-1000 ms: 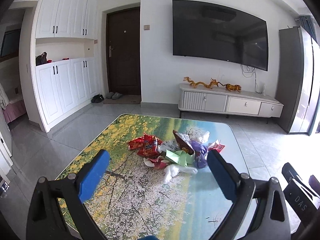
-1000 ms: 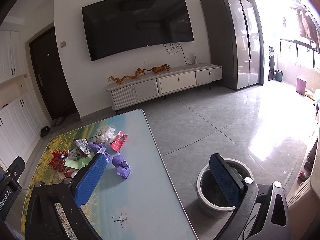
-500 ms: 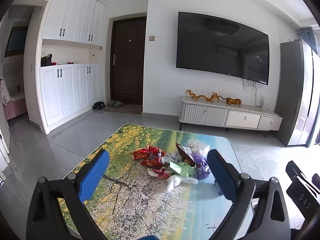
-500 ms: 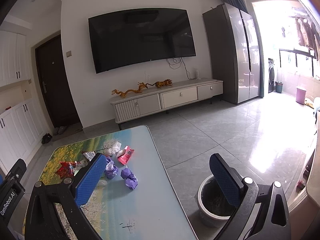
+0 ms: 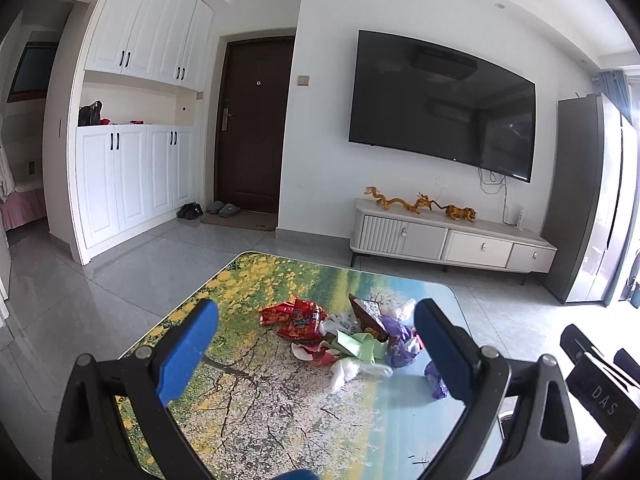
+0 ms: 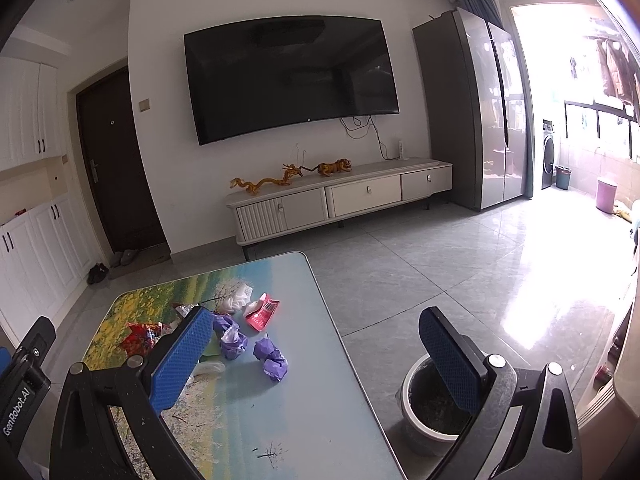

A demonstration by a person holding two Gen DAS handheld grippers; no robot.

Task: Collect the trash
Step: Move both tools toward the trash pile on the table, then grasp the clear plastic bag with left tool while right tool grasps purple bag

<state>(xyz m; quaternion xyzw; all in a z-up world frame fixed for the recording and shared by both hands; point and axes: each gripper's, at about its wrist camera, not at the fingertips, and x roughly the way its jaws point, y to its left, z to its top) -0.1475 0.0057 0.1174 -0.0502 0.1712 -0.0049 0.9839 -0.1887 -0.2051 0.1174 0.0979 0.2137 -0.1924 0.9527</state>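
Trash pile (image 5: 352,336): loose wrappers and crumpled scraps heaped on the far half of the counter (image 5: 256,408), a printed landscape top. Beside the counter's right edge, on the floor, stands the bin (image 6: 430,408), a round pot with a dark interior. Left gripper (image 5: 316,344): jaws wide apart and empty, held above the near counter with the pile ahead, centred between them. Right gripper (image 6: 316,356): jaws likewise wide apart and empty; the pile lies ahead and to its left, the bin just below its right finger. Largest items, left to right in the left view: red snack bags (image 5: 294,318), green paper (image 5: 356,344), white plastic (image 5: 352,368), purple wads (image 5: 400,344). One purple wad (image 6: 271,360) sits apart, nearest the right gripper and the bin side; judged the likeliest first pick. Its form is a rounded crumple with no clear long axis. A pink wrapper (image 6: 262,312) lies beyond it.
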